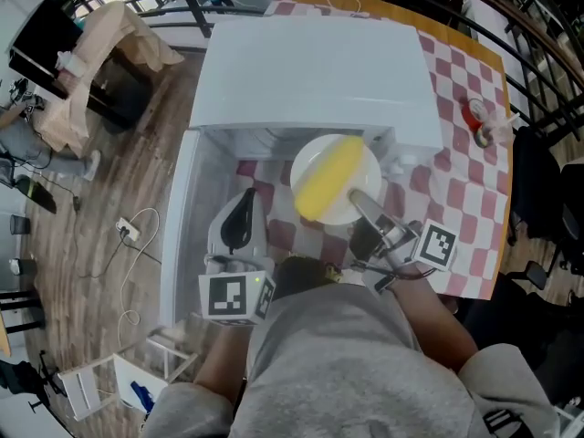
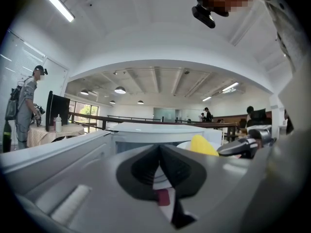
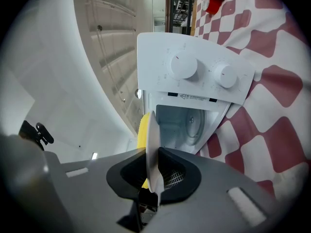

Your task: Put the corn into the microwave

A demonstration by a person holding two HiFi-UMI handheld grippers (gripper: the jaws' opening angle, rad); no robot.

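A yellow corn cob (image 1: 330, 177) lies on a white plate (image 1: 305, 162) held just in front of the open white microwave (image 1: 310, 71). My right gripper (image 1: 358, 199) is shut on the plate's near rim. In the right gripper view the plate (image 3: 151, 144) shows edge-on between the pads, with the corn (image 3: 142, 130) behind it and the microwave cavity (image 3: 189, 125) ahead. My left gripper (image 1: 242, 210) hovers left of the plate, shut and holding nothing. The left gripper view shows its jaws (image 2: 159, 149) closed, with the corn (image 2: 204, 145) to the right.
The microwave door (image 1: 182, 217) hangs open on the left. Two knobs (image 3: 183, 66) sit on the control panel. A red tape roll (image 1: 474, 117) lies on the checkered tablecloth (image 1: 465, 199) at right. A person (image 2: 26, 108) stands far off, beyond a railing.
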